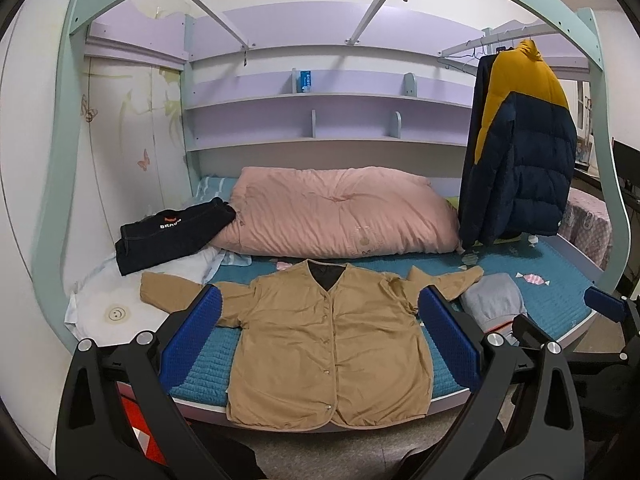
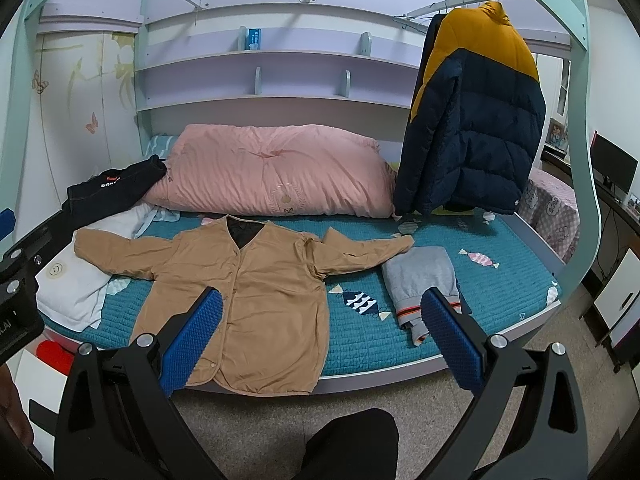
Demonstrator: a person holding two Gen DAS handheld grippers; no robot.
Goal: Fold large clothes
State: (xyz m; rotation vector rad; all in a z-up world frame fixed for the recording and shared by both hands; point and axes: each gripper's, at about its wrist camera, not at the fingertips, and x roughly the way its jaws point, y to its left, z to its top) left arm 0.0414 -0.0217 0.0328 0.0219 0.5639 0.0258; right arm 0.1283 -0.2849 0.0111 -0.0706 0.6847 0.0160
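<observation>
A tan button-front jacket (image 1: pixel 328 344) lies spread flat on the teal bed cover (image 1: pixel 208 364), sleeves out to both sides, hem at the front edge; it also shows in the right wrist view (image 2: pixel 256 308). My left gripper (image 1: pixel 320 312) is open and empty, held back from the bed in front of the jacket. My right gripper (image 2: pixel 322 312) is open and empty, also held back, facing the jacket's right half. The right gripper's blue pad shows at the far right of the left wrist view (image 1: pixel 604 302).
A folded grey garment (image 2: pixel 424 280) lies right of the jacket. A folded black garment (image 2: pixel 116 188) and a white cloth (image 2: pixel 76 284) lie at the left. A pink duvet (image 2: pixel 272 168) fills the back. A navy-and-yellow puffer coat (image 2: pixel 476 120) hangs at the right.
</observation>
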